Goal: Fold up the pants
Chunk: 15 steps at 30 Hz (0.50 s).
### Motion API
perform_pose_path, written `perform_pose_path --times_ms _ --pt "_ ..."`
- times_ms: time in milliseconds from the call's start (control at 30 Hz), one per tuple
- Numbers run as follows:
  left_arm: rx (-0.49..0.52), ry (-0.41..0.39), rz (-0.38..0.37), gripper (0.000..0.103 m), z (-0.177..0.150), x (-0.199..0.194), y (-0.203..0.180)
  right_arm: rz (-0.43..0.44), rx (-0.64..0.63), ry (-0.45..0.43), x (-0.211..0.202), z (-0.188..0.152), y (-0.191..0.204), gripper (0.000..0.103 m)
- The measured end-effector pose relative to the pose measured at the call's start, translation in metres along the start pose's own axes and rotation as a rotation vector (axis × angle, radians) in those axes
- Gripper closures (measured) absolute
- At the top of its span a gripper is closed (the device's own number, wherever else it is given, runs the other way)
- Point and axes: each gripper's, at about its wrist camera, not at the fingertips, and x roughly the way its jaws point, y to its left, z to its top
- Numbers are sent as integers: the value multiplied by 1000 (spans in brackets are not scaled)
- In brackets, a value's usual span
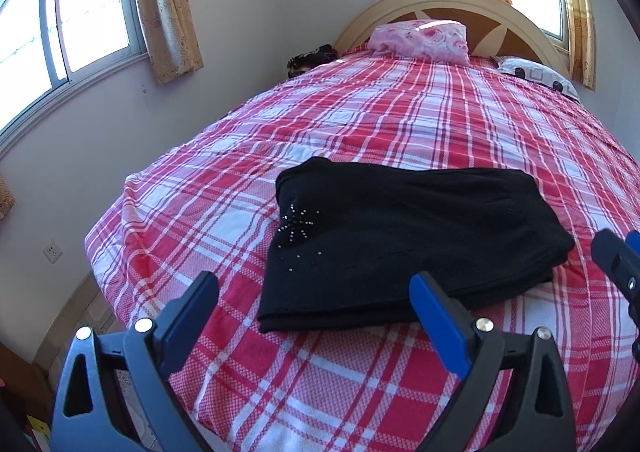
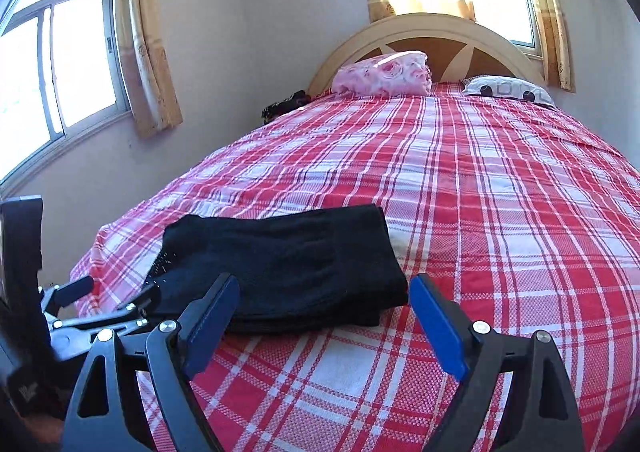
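1. Left hand-held gripper (image 1: 314,292): jaws spread wide, nothing between them, hanging above the near edge of the bed (image 1: 440,124), just short of the pants (image 1: 400,232).
2. Right hand-held gripper (image 2: 324,294): jaws likewise wide apart and empty, held clear of the cloth; near right corner of the pants seen between the fingertips but not touched.
3. Pants lying near the foot of the bed, towards its left side, folded into a compact, roughly rectangular bundle of several stacked layers.
4. Judged from the tidy stack and both grippers free: folding looks finished or nearly so. Left at most, a little squaring of edges, since the lower layers peek out slightly along the near right side.
5. Pants: black, soft, matte knit-like cloth, thick where layered, edges rounded rather than crisp. Small starburst of shiny studs (image 1: 298,224) on the top layer near the left end.
6. Bed cover: red, pink and white plaid with a fine woven, dotted texture, lying mostly smooth with gentle ripples.
7. At the head of the bed: pink flowered bundle of fabric (image 1: 420,38), a pale pillow with dark shapes (image 1: 536,76), and a curved cream and brown headboard (image 1: 452,8).
8. Beyond: plain pale walls, bright windows, beige patterned curtains (image 1: 168,8).
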Motion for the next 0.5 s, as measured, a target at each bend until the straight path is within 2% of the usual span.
perform_pose_path --times_ms 500 --pt "-8 -44 -4 1 -5 -18 -7 -27 13 -28 -19 9 6 14"
